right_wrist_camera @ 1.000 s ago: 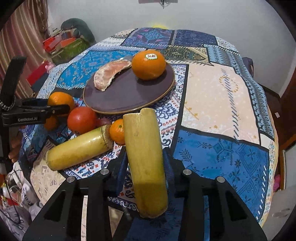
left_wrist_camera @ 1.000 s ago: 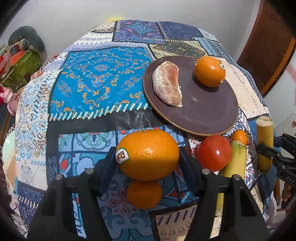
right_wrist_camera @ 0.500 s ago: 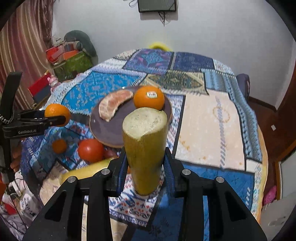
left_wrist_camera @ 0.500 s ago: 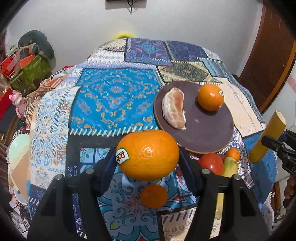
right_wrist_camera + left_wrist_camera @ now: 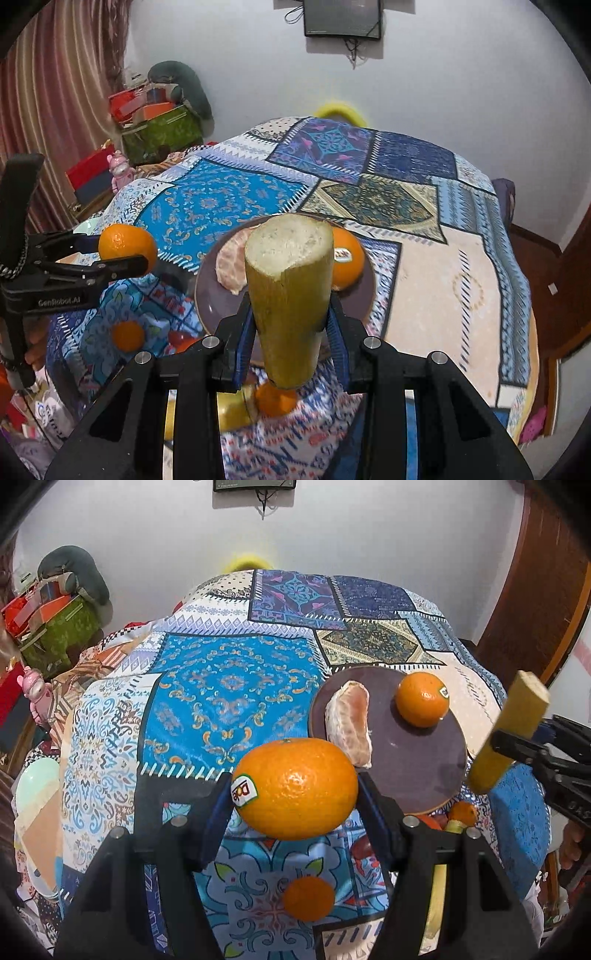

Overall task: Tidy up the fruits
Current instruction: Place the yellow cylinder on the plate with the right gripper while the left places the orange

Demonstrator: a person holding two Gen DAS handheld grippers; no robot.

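My left gripper (image 5: pixel 295 794) is shut on a large orange (image 5: pixel 295 788) with a Dole sticker, held above the patterned tablecloth. It also shows in the right wrist view (image 5: pixel 127 247). My right gripper (image 5: pixel 290 328) is shut on a yellow-green cut stalk piece (image 5: pixel 290 299), held upright above the table; it also shows in the left wrist view (image 5: pixel 508 731). A dark round plate (image 5: pixel 421 775) holds a peeled citrus segment (image 5: pixel 349 723) and another orange (image 5: pixel 423 699).
On the cloth below lie a small orange (image 5: pixel 308 899), a second small orange (image 5: pixel 275 400), a red tomato (image 5: pixel 181 341), partly hidden, and another yellow stalk piece (image 5: pixel 229 410). Boxes and clutter (image 5: pixel 155 125) stand at the far left. A wooden door (image 5: pixel 535 590) is at the right.
Both grippers have risen higher above the table with their fruit. The stalk piece has tipped from lying forward to upright. The plate and loose fruit look smaller and lower.
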